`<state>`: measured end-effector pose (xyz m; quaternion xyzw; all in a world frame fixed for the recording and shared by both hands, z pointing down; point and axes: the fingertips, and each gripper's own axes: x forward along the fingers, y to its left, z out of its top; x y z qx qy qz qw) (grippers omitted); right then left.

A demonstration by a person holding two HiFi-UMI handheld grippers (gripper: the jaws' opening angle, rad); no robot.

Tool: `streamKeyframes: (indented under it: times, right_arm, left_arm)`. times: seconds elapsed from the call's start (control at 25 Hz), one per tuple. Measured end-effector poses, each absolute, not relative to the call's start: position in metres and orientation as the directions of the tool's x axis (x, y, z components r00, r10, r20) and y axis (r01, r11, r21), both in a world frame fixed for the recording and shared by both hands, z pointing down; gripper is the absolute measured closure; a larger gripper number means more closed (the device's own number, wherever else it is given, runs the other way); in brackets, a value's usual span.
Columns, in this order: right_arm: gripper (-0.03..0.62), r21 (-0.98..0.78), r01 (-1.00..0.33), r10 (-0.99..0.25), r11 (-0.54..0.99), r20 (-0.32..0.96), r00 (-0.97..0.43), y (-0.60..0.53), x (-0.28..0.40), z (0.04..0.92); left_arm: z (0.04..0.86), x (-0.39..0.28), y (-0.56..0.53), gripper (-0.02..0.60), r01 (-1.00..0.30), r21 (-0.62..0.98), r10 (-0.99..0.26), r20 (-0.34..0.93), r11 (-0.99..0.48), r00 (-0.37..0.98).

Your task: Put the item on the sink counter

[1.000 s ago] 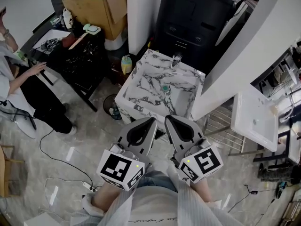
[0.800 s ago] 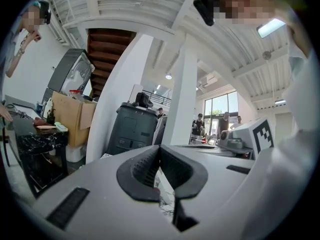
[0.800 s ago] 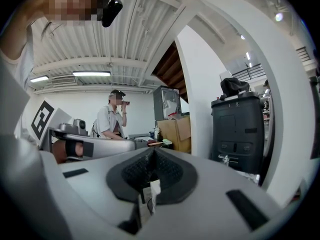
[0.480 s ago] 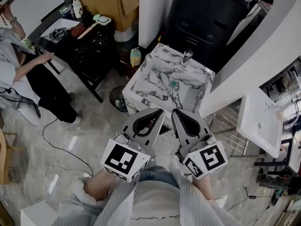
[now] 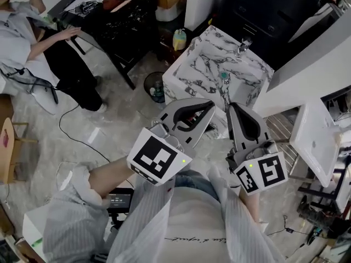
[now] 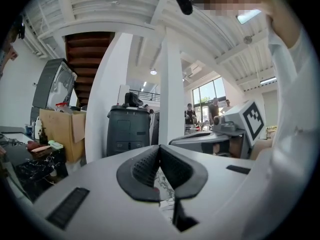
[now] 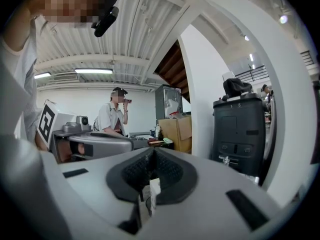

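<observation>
- Marble sink counter (image 5: 204,52) stands ahead, and the black cabinet (image 7: 239,134) behind it bears an "8" at its top edge
- Script on the person's shirt (image 5: 192,223) is too small to read
- Both forearms are bent, holding the left gripper (image 5: 210,107) and right gripper (image 5: 237,109) side by side before the chest, tips aimed at the counter's near edge
- Both jaw pairs are closed, pads meeting
- Under the right pads a pale sliver (image 7: 154,189) shows in the slot; whether it is the item cannot be told

Open workshop-studio hall. A freestanding marble sink unit (image 5: 211,73) stands just beyond the fingers (image 5: 244,126). A cluttered black counter (image 5: 118,23) and a cardboard box (image 6: 62,129) lie far to their left, and a spare white basin (image 5: 315,141) to their right.
</observation>
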<state>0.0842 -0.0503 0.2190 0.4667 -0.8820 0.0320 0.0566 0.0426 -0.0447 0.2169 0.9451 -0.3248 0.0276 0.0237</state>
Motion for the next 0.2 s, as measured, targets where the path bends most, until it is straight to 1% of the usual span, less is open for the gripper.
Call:
streamKeyframes:
  times: [0.2]
  right_arm:
    - [0.585, 0.011, -0.836, -0.829, 0.549, 0.141, -0.542, -0.0479, 0.0875, 0.2210]
  left_arm:
    - [0.2230, 0.0429, -0.0439, 0.566, -0.596, 0.043, -0.593, 0.074, -0.802, 0.802]
